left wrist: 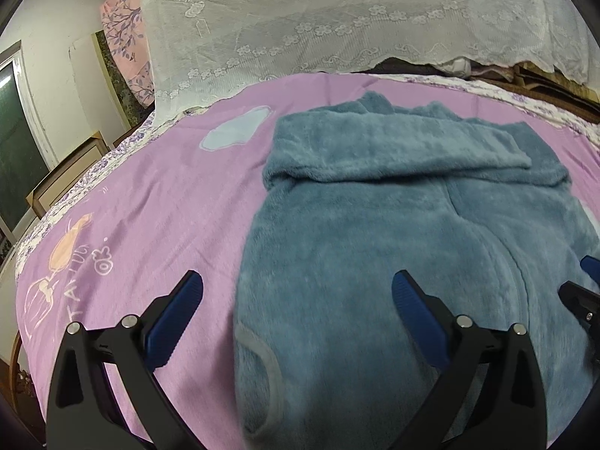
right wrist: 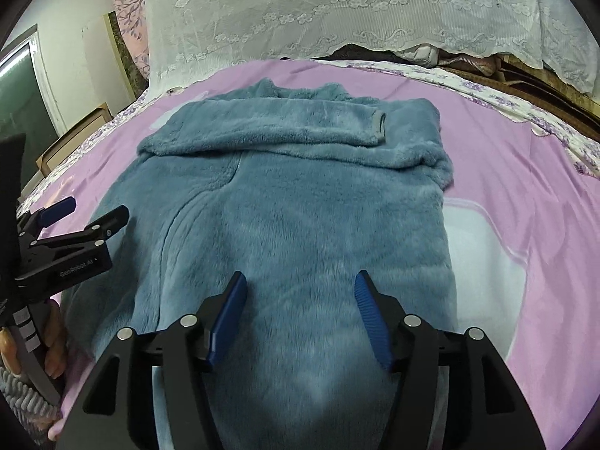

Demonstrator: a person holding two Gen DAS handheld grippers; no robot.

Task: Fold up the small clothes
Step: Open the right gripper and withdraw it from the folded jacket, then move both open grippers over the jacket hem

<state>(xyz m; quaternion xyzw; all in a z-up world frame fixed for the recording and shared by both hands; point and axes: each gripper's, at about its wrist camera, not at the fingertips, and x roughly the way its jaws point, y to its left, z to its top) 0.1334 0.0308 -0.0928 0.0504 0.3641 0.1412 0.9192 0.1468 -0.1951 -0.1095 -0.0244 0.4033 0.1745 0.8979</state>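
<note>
fluffy blue-grey fleece top [right wrist: 300, 202] flat on pink printed bedsheet [right wrist: 506, 157], sleeve folded across chest. left gripper [left wrist: 298, 300] fingers spread wide, empty, at hem; right gripper [right wrist: 300, 292] fingers parted, empty, over hem.

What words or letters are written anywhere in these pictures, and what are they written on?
"GeoRobot.AI": in white on the black body of the left gripper, seen from the right wrist camera.

White lettering on the pink bedsheet, beside an orange drawing: stretched and blurred, not readable.

The blue fleece top and the lace cover carry no writing that I can see.
</note>
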